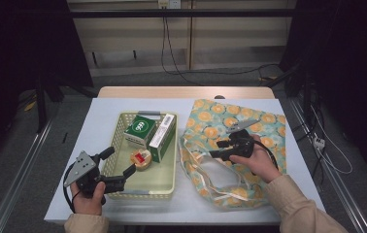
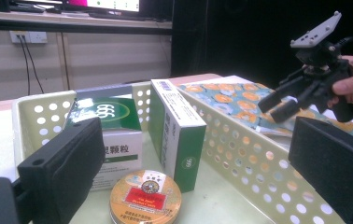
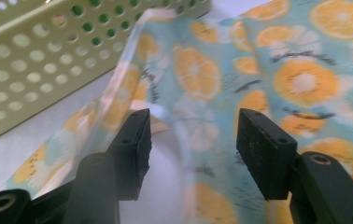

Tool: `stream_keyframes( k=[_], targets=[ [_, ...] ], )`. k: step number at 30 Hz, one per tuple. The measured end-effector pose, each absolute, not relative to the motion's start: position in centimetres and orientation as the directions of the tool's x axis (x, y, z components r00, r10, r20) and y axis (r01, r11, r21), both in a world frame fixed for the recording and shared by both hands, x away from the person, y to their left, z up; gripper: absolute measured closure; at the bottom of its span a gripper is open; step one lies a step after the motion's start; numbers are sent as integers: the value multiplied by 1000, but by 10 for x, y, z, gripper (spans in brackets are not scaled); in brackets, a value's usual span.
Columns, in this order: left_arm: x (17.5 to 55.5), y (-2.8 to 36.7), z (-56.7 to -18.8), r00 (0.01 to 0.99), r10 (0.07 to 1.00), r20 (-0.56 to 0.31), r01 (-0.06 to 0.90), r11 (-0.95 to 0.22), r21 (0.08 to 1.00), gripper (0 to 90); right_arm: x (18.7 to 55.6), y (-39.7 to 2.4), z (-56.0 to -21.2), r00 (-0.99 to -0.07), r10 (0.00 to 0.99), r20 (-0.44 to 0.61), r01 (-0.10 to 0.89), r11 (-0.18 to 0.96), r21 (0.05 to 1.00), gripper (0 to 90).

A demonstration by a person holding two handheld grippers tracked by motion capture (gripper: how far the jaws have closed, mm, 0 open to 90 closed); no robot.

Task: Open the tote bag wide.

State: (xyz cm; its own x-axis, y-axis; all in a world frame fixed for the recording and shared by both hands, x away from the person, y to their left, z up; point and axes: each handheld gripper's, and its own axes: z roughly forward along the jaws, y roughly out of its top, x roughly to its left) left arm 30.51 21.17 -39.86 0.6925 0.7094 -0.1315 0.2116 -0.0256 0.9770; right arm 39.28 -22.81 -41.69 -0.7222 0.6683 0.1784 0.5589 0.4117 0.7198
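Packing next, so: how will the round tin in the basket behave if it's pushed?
The round tin lies flat on its base, so it will probably slide rather than roll. Its lid looks glossy, likely slippery. The basket walls should stop it.

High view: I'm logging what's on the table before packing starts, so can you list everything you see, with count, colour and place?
Basket: one, pale green, perforated, left half of the table.
Boxes: two, green and white; one at the basket's back, a taller one to its right.
Round tin: one, orange with red label, in the basket in front of the boxes.
Cloth bag: one, light blue with orange slices, right of the basket.
Table: one, white top.
Left tongs: black, open, over the basket's near left corner.
Right tongs: black, open, over the bag's opening.
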Motion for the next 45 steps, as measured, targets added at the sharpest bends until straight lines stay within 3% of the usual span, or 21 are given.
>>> stream_keyframes(
  k=[5,12,17,25,29,32,37,40,45],
  targets=[
    [306,211,-399,691,710,-136,215,-23,976,35,413,-243,-421,-646,752,133,587,378,716,416],
    [307,211,-398,694,708,-131,211,-26,977,35,454,-236,-435,-598,793,121,607,348,715,390],
    [307,208,-396,694,707,-132,213,-27,977,35,474,-204,-437,-601,792,104,587,350,730,313],
    [308,208,-397,695,707,-132,216,-30,976,35,498,-143,-450,-626,772,112,578,363,731,300],
    [308,208,-397,700,703,-129,218,-38,975,34,492,-123,-462,-667,745,31,556,469,686,319],
    [308,209,-397,698,705,-129,217,-37,975,34,486,-125,-461,-689,724,33,538,481,692,428],
    [307,208,-395,697,707,-125,211,-36,977,34,481,-132,-457,-691,722,40,552,491,674,859],
    [306,206,-394,698,706,-120,207,-39,978,34,484,-138,-456,-681,729,62,570,476,670,897],
    [306,205,-394,699,705,-117,206,-42,978,34,489,-150,-449,-638,770,-2,551,459,697,900]
  ],
)
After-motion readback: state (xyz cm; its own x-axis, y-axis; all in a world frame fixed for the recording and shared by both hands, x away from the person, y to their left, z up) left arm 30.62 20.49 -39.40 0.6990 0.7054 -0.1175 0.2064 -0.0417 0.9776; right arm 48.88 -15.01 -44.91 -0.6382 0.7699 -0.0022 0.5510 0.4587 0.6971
